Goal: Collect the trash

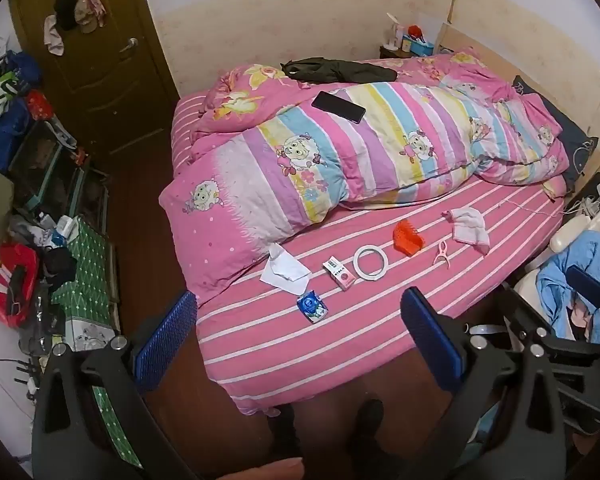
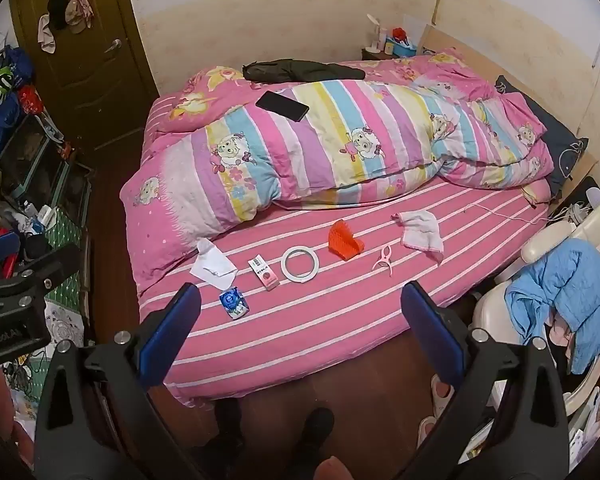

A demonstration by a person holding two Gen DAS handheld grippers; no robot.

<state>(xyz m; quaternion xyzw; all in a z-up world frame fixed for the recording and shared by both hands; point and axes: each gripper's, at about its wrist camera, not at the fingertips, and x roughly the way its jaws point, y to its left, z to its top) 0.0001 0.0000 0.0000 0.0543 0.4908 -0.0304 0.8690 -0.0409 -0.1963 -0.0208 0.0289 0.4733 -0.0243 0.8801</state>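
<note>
Small items lie in a row on the pink striped bed [image 1: 340, 344] [image 2: 340, 320]. They are a crumpled white tissue [image 1: 285, 271] [image 2: 213, 265], a blue crushed wrapper [image 1: 312, 307] [image 2: 233, 303], a small pink-and-white box [image 1: 339, 273] [image 2: 264, 272], a white tape ring [image 1: 371, 262] [image 2: 300, 265], an orange plastic piece [image 1: 408, 237] [image 2: 345, 244], a pink clip [image 1: 442, 254] [image 2: 384, 261] and a white cloth [image 1: 469, 225] [image 2: 420, 229]. My left gripper [image 1: 299, 298] and right gripper [image 2: 300, 290] both hover open above the bed's near edge, holding nothing.
A rumpled cartoon quilt [image 1: 320, 160] carries a black phone [image 1: 339, 107] and a dark garment [image 1: 340, 70]. Cluttered boxes and bags [image 1: 40, 240] line the left wall by a brown door [image 1: 100, 60]. At the right stands a white chair with a blue jacket [image 2: 568, 292]. A person's dark shoes [image 2: 312, 428] are on the floor.
</note>
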